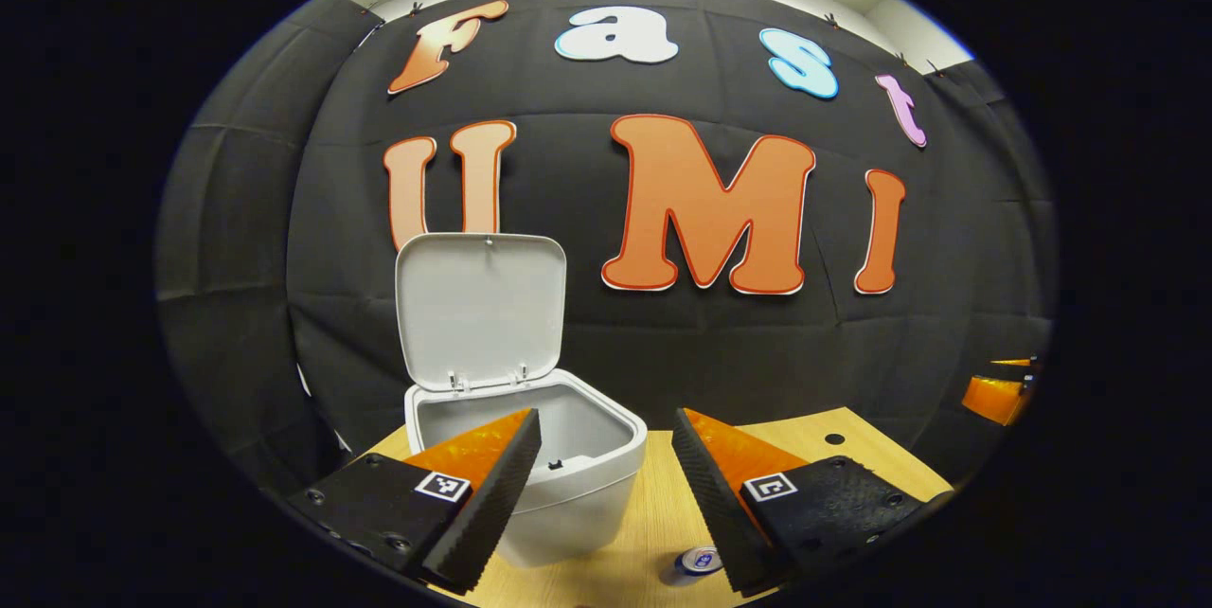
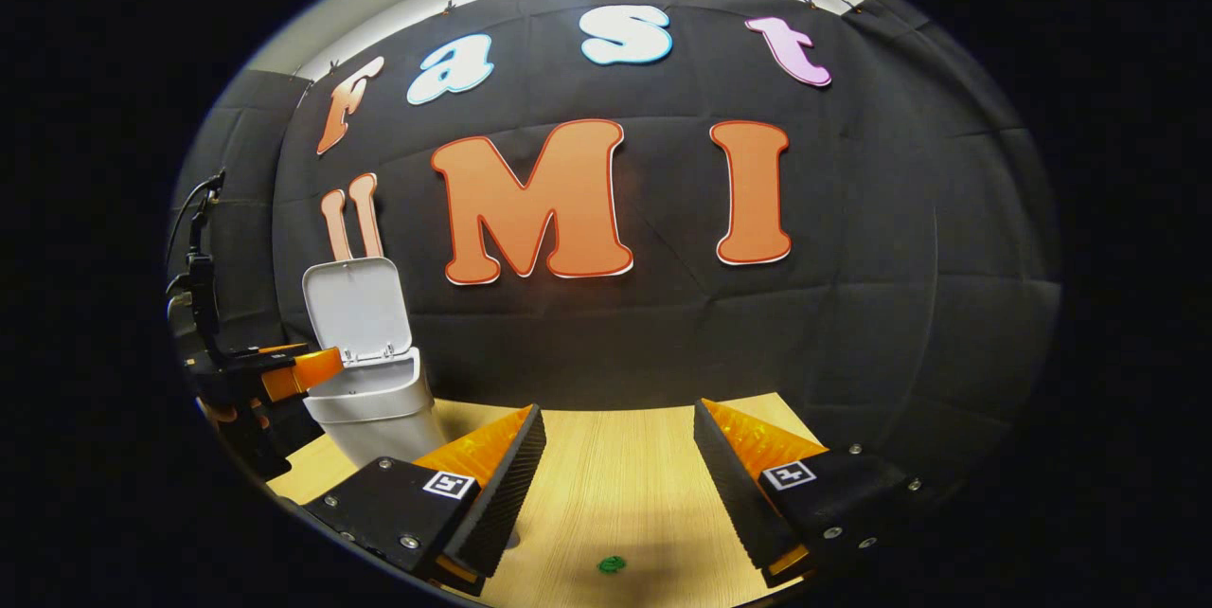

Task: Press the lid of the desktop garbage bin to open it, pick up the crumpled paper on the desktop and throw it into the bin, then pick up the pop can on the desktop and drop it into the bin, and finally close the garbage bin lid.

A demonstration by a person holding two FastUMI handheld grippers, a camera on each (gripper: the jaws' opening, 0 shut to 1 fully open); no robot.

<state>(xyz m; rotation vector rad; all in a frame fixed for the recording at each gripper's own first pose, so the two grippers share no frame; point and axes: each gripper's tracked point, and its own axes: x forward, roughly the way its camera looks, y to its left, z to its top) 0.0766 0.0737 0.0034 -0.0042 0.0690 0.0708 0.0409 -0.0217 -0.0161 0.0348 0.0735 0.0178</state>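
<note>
White plastic bin (image 1: 568, 485) stands upright lower left, lid (image 1: 481, 310) raised vertical; can (image 1: 699, 559) lies near the bottom on the wooden tabletop (image 1: 653, 494); both grippers' jaws spread, empty.

Left gripper (image 1: 606, 480): two wedge-shaped fingers with ribbed inner faces, each on a flat black base plate with round screws and a small square black-and-white marker. Right gripper (image 2: 618, 485): same build, with silver screws on the plates. In the right gripper view, the left unit's body carries a black upright post with a cable.
</note>
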